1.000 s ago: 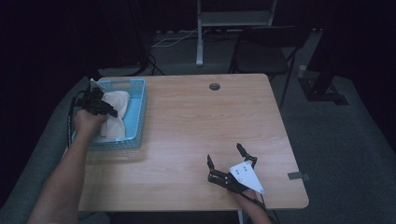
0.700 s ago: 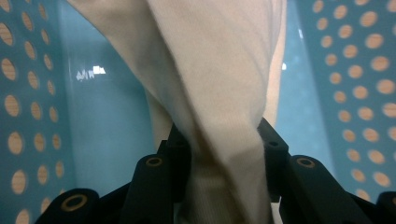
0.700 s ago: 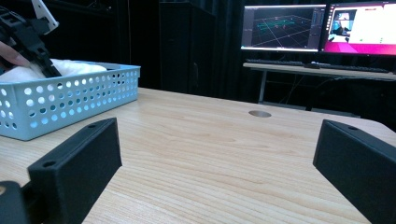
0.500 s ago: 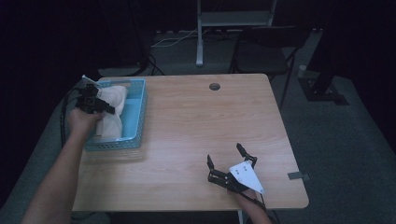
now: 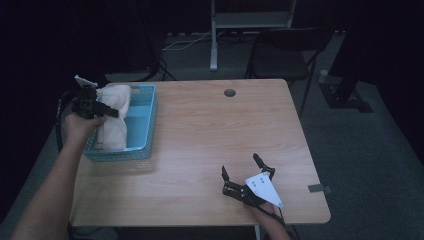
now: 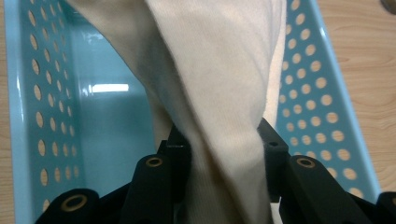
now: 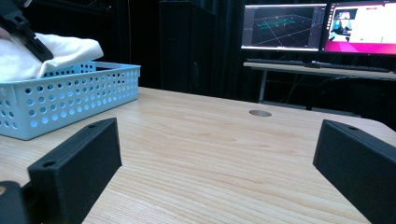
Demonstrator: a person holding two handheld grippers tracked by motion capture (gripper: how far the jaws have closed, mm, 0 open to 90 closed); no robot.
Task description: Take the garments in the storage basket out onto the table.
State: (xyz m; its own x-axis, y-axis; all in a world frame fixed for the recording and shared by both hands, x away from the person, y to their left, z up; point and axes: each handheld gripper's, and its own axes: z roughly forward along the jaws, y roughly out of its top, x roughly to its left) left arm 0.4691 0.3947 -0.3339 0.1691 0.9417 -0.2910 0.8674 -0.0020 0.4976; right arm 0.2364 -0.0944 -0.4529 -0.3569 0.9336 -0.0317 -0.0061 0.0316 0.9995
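Observation:
A cream cloth [image 5: 116, 112] hangs partly lifted out of the light blue perforated basket [image 5: 142, 125] at the table's left edge. My left gripper [image 5: 111, 112] is shut on the cloth above the basket. In the left gripper view the black jaws pinch a bunched fold of the cloth [image 6: 219, 93], with the basket [image 6: 56, 116] floor below. My right gripper [image 5: 241, 167] rests open near the table's front right edge, nothing between its jaws. The right gripper view has the basket [image 7: 70, 95] and the cloth [image 7: 42, 53] at far left.
The wooden table [image 5: 210, 130] has a round cable hole [image 5: 230, 92] near its back edge. A chair [image 5: 280, 55] and a metal stand [image 5: 214, 35] lie behind the table. Monitors [image 7: 322, 25] glow on a far desk in the right gripper view.
My left gripper has risen above the basket, drawing the cream cloth up with it. The right gripper has stayed where it was.

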